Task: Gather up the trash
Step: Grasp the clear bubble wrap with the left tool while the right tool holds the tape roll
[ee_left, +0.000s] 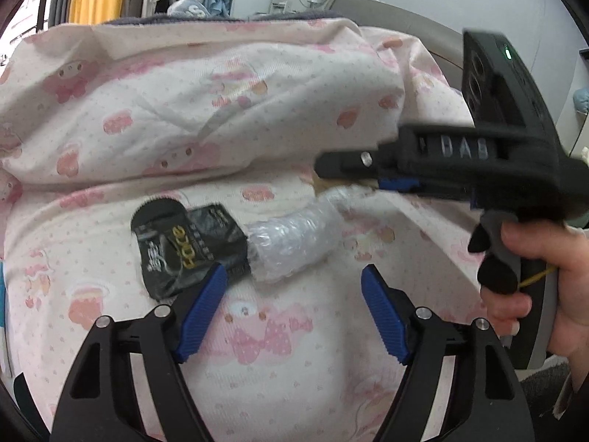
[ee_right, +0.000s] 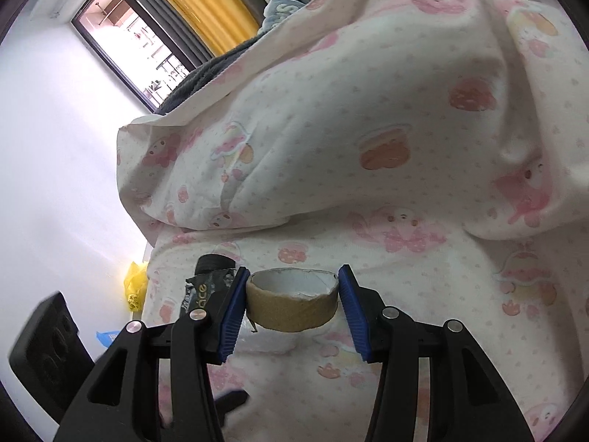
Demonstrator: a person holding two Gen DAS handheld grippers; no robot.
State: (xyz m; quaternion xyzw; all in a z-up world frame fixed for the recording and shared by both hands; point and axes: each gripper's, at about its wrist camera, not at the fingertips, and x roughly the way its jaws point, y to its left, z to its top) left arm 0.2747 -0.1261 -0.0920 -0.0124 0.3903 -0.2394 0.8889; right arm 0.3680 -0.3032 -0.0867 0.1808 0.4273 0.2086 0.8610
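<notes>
A black foil wrapper and a roll of clear bubble wrap lie on the pink-patterned bed sheet. My left gripper is open and empty just in front of them. My right gripper is shut on a brown cardboard tape core, held between both blue pads above the sheet. In the left wrist view the right gripper reaches in from the right, with a bit of the core showing under it. The wrapper also shows in the right wrist view.
A folded pink-patterned duvet lies across the bed behind the trash. A yellow bag sits on the floor by the white wall at the bed's left side. A window and yellow curtain are beyond.
</notes>
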